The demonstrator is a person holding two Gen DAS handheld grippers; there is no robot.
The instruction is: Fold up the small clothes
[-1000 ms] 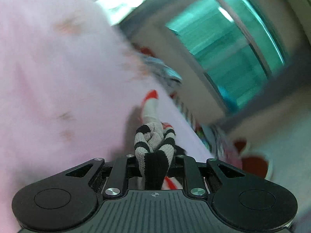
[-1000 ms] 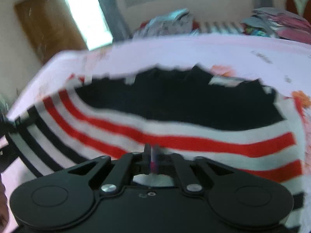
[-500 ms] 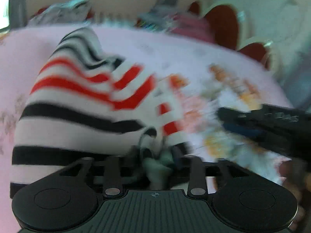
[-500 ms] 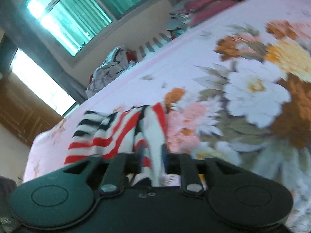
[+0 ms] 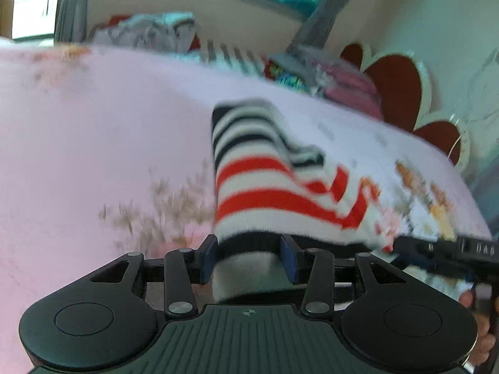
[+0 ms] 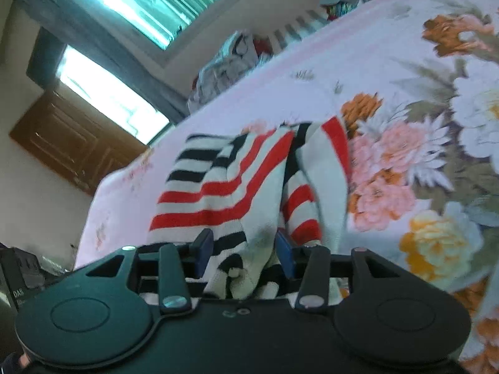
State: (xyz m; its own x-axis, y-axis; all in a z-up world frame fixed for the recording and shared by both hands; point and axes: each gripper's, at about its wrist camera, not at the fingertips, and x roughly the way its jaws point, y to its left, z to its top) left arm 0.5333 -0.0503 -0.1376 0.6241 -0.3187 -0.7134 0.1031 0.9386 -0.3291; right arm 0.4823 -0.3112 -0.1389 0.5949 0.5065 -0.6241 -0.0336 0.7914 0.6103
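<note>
Our left gripper (image 5: 248, 260) and right gripper (image 6: 244, 254) have just been opening; both sets of fingers stand partly apart around the striped garment (image 5: 268, 184), not pinching it. It lies mid-frame on the bed (image 5: 93, 131), bunched. Withdrawing carelessly could snag the fabric and undo the fold.

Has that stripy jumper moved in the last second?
Yes. The stripy jumper, spread wide before, now lies bunched on the flowered bedspread, nearer its big blooms.
</note>
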